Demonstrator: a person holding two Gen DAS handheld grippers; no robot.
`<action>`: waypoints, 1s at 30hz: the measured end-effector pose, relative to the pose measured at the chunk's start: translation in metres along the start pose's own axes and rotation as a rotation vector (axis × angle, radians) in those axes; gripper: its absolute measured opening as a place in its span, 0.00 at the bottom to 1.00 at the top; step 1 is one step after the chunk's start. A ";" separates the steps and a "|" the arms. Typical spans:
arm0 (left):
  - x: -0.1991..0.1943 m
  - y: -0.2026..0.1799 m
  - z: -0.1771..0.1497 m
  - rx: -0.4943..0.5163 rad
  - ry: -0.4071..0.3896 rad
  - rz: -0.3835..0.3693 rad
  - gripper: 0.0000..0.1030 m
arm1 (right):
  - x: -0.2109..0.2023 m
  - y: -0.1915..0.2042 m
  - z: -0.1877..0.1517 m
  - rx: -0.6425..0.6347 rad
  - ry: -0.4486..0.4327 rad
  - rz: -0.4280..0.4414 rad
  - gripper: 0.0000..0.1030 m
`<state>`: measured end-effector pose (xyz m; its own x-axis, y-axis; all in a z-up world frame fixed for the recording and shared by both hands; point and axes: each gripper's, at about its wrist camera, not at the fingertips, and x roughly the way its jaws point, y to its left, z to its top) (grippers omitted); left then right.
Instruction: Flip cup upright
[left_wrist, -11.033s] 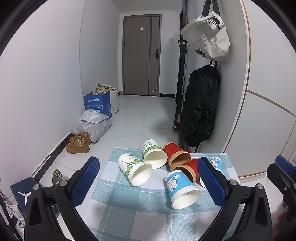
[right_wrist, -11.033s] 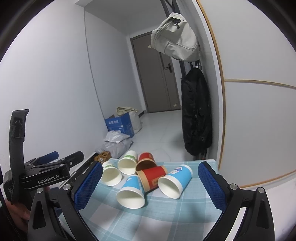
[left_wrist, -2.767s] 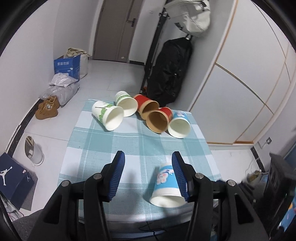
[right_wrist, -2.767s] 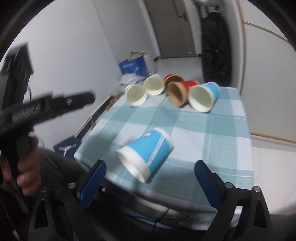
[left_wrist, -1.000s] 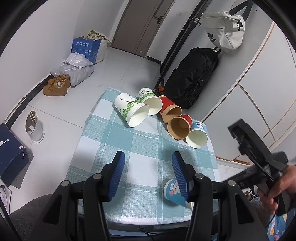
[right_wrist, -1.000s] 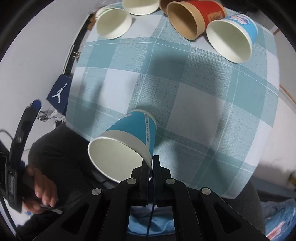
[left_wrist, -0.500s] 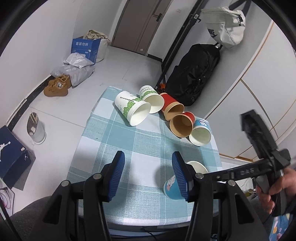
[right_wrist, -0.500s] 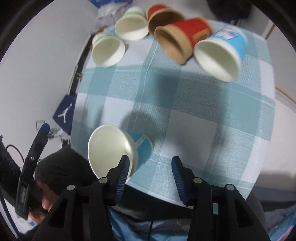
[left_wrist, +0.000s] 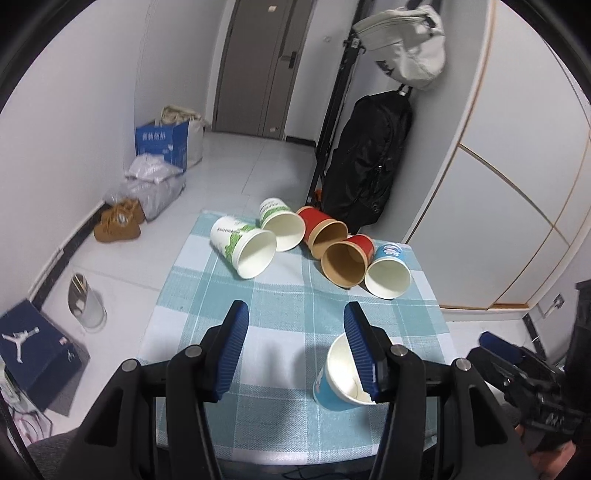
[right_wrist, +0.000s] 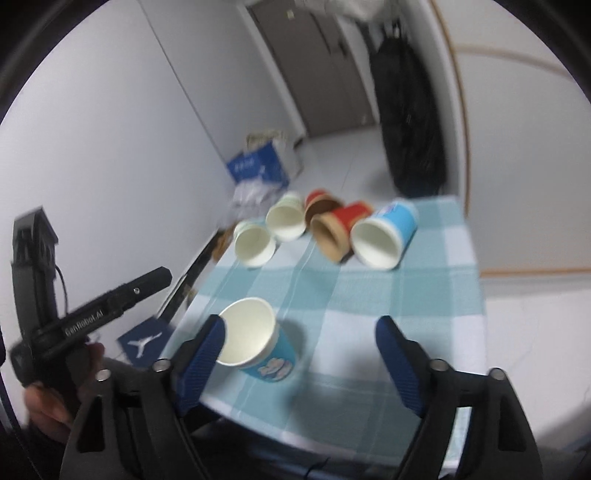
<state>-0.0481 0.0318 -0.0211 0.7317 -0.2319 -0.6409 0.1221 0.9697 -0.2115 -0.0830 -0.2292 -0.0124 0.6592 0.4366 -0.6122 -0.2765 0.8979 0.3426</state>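
Item: blue cup (right_wrist: 258, 341), mouth up on the checked cloth (right_wrist: 406, 295), beside my right gripper's (right_wrist: 299, 354) left jaw; a second ago I pinched its rim, now those jaws are spread and empty. Left gripper (left_wrist: 295, 347) spread, idle. Five cups (left_wrist: 255, 251) beyond remain toppled

"GenRobot.AI" on the left tool (right_wrist: 92, 317); Jumpman logo on the dark box (left_wrist: 22, 341).

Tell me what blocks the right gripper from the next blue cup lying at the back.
Nothing visible does. The right gripper is open, and bare checked cloth runs to the lying blue cup. The upright blue cup stands off to its left.
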 end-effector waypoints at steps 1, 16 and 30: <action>-0.001 -0.002 0.000 0.006 -0.006 0.005 0.52 | -0.003 0.003 -0.002 -0.017 -0.027 -0.012 0.83; -0.004 -0.017 -0.004 0.040 -0.068 0.057 0.65 | -0.020 0.014 -0.009 -0.081 -0.168 -0.036 0.90; -0.004 -0.024 -0.007 0.074 -0.054 0.062 0.65 | -0.023 0.011 -0.010 -0.067 -0.168 -0.047 0.91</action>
<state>-0.0590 0.0087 -0.0190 0.7740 -0.1691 -0.6102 0.1232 0.9855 -0.1168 -0.1085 -0.2287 -0.0016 0.7785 0.3839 -0.4966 -0.2851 0.9211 0.2652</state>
